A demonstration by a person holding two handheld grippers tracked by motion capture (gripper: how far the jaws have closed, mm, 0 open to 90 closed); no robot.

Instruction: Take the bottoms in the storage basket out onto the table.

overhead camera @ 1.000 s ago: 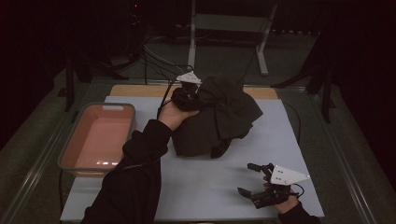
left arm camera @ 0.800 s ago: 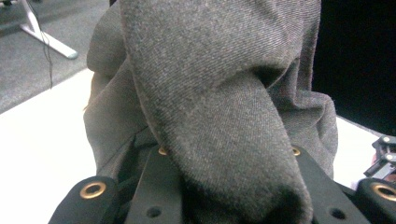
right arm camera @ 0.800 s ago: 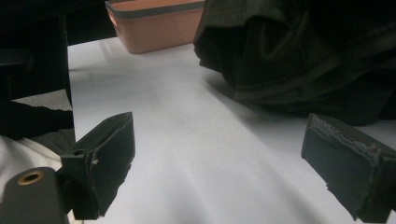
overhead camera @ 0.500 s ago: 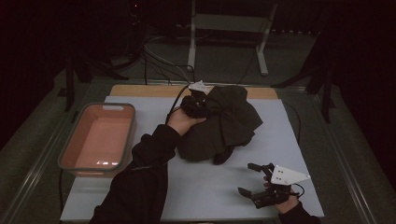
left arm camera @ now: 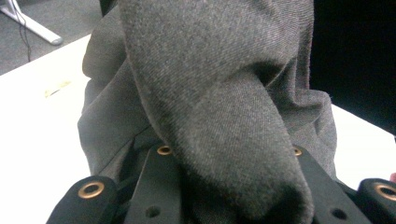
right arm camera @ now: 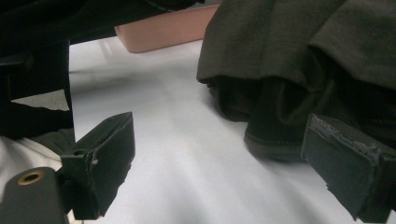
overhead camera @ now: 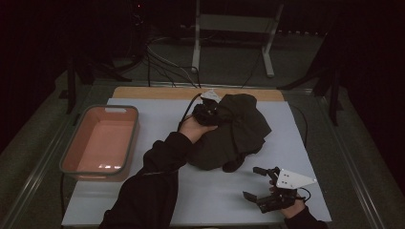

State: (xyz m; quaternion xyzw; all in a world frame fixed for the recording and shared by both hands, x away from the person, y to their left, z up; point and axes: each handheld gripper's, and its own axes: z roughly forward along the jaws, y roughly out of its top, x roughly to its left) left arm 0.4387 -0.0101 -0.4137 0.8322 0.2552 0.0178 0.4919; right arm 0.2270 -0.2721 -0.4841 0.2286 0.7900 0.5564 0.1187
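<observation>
I am reaching my left gripper (overhead camera: 208,110) across the white table (overhead camera: 210,200) into the far left side of the dark grey garment (overhead camera: 234,133), which is lying bunched in a heap at the middle of the table. In the left gripper view, a thick fold of the grey cloth (left arm camera: 219,126) is draping down between my two black jaws and is hiding their tips, so I cannot tell whether they are pinching the fabric or merely standing around it. My left sleeve (overhead camera: 153,191) is stretching up from the near edge toward the heap. I am holding my right gripper (overhead camera: 261,183) low at the near right of the table, jaws spread wide and gripping nothing. In the right gripper view, the garment's near hem (right arm camera: 271,140) is lying just ahead of that gripper, close by its right-hand jaw, with bare table between the two jaws. A pink tub (overhead camera: 102,143) is sitting at the table's left edge, well apart from the garment.
</observation>
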